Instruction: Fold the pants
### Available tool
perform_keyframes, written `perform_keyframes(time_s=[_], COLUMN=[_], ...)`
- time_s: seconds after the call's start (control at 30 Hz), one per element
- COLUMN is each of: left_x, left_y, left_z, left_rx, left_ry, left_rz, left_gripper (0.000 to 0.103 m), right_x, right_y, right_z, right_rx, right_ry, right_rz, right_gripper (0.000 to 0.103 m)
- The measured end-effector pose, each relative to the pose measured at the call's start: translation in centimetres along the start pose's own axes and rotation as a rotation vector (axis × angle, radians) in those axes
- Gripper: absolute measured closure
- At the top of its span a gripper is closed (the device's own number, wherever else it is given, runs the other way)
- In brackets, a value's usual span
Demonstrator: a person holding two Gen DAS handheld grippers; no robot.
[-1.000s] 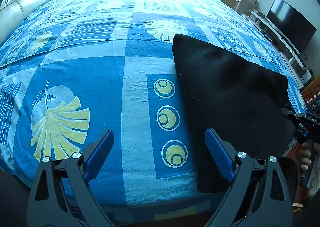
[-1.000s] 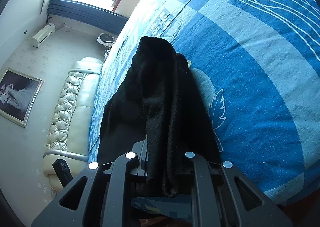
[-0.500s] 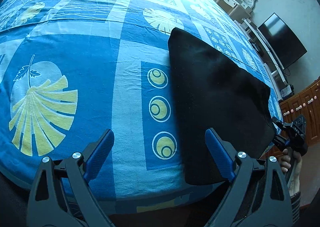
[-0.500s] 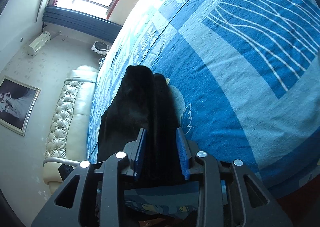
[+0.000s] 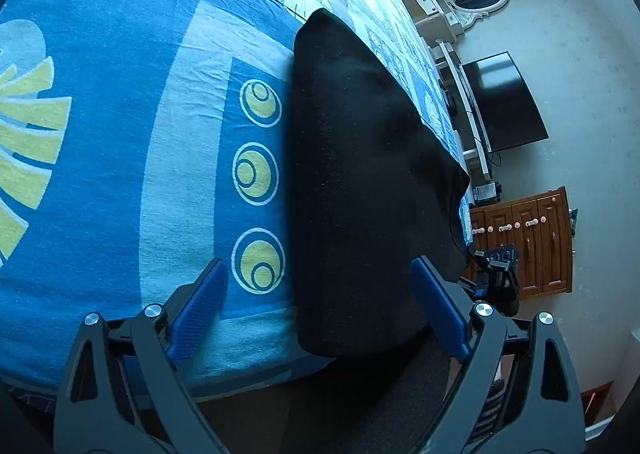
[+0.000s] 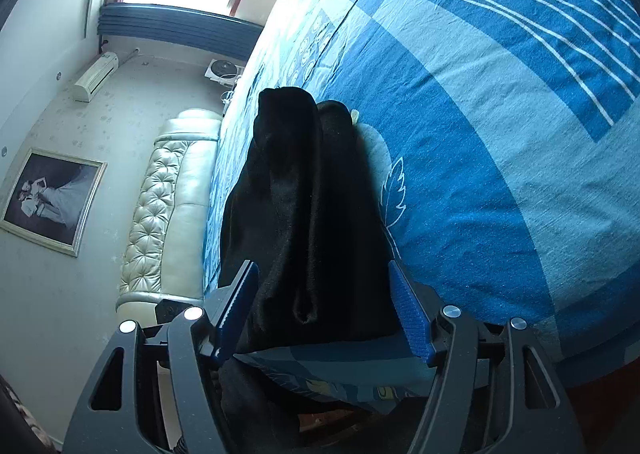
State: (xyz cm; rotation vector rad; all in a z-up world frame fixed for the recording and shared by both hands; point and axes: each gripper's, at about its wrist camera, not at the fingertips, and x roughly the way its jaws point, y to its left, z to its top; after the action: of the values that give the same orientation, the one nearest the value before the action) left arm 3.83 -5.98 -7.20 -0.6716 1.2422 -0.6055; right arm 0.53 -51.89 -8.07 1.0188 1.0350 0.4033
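While the black pants [image 5: 360,182] are lying folded on the bed [image 5: 120,134], the right gripper [image 6: 326,310] is opening, releasing them; the left gripper [image 5: 320,310] is hovering wide, empty.

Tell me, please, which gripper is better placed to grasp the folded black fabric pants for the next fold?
Probably the right gripper: its opening jaws straddle the black fabric pants. The left gripper hangs open over the blue patterned bedsheet, only partly over their near edge.
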Motion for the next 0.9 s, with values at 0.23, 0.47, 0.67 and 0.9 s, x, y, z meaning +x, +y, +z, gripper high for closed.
perform_keyframes(time_s=[0.23, 0.47, 0.67, 0.9], left_x=[2.6, 3.6, 2.2, -2.4], left_y=[-1.4, -3.1, -3.6, -0.8], left_z=[-0.3, -0.3, -0.4, -0.7], left_rx=[0.026, 0.066, 0.094, 0.078], left_ry=[0.024, 0.038, -0.007, -0.097], left_rz=[-0.014, 0.088, 0.128, 0.163], left_gripper=[0.011, 0.058, 0.067, 0.068], right_x=[0.9, 1.0, 1.2, 5.2], right_y=[-0.1, -0.1, 1.2, 3.6], right_z=[-0.2, -0.5, -0.6, -1.5], right_rx=[0.005, -0.041, -0.068, -0.113], right_ry=[0.016, 0.022, 0.030, 0.108], right_rz=[0.025, -0.034, -0.032, -0.003], right_gripper=[0.033, 0.053, 0.056, 0.056])
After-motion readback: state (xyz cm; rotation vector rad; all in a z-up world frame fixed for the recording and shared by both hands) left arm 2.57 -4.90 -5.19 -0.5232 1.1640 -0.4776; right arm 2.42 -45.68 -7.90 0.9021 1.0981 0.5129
